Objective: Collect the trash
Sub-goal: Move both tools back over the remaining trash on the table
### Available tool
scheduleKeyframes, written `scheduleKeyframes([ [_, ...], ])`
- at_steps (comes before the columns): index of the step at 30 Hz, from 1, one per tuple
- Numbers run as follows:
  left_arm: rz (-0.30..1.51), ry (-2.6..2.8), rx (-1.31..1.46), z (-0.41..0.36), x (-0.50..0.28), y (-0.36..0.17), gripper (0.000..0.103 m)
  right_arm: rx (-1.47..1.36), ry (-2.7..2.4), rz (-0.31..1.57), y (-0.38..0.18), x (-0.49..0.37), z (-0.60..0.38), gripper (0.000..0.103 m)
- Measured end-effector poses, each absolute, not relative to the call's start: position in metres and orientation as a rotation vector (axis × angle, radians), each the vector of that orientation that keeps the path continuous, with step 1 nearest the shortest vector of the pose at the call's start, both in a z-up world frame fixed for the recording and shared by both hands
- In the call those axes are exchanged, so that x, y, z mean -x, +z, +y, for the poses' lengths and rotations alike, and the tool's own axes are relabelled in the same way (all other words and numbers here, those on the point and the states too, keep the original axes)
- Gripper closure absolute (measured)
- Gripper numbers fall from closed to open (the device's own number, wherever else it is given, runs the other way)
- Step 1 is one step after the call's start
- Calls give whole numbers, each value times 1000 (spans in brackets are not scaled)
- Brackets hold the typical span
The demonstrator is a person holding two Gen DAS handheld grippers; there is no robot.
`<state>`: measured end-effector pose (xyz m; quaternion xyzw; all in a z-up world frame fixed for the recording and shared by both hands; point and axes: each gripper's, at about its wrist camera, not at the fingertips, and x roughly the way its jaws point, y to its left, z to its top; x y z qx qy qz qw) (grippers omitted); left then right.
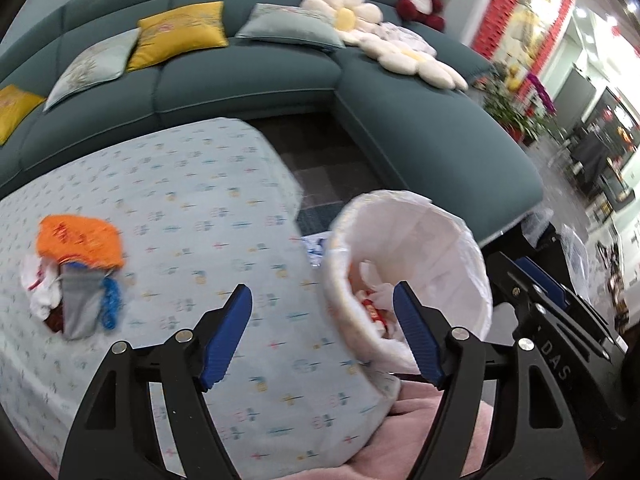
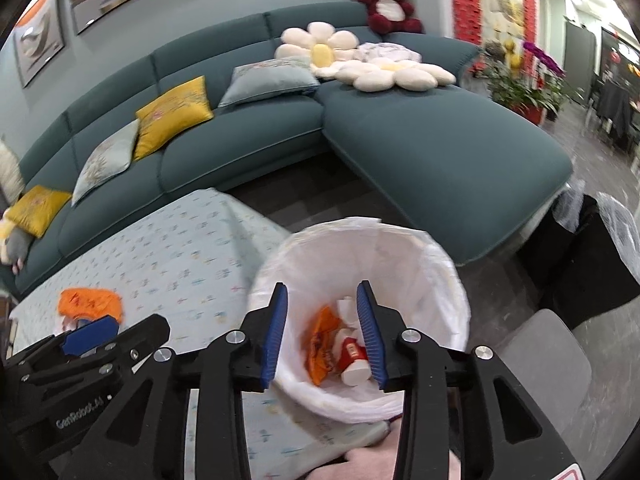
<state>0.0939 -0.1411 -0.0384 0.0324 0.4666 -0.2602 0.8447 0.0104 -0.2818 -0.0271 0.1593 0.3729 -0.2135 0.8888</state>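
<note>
A bin lined with a white bag [image 2: 420, 264] stands beside the table's right edge; it also shows in the left wrist view [image 1: 424, 240]. Inside lie an orange wrapper [image 2: 322, 344], a red-and-white cup [image 2: 354, 360] and white paper. My right gripper [image 2: 324, 332] hangs open and empty over the bin's mouth. My left gripper [image 1: 324, 336] is open and empty above the table edge, next to the bin's rim. A pile of trash with an orange wrapper [image 1: 78, 242], grey and blue pieces [image 1: 82, 304] lies on the table at left, also in the right wrist view [image 2: 90, 300].
The table wears a light blue patterned cloth [image 1: 192, 216]. A teal L-shaped sofa [image 2: 420, 144] with cushions, flower pillows and a red plush toy stands behind. Black bins [image 2: 580, 264] stand at right on the dark floor. A grey stool [image 2: 548, 352] is near the bin.
</note>
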Motion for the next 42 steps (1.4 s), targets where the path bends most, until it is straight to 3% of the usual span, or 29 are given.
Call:
scheduleKeyframes([
  [24, 961, -236, 138, 58, -124, -37, 34, -162, -175, 837, -18, -68, -119, 63],
  [42, 995, -67, 207, 170, -161, -68, 34, -104, -51, 945, -59, -119, -33, 63],
])
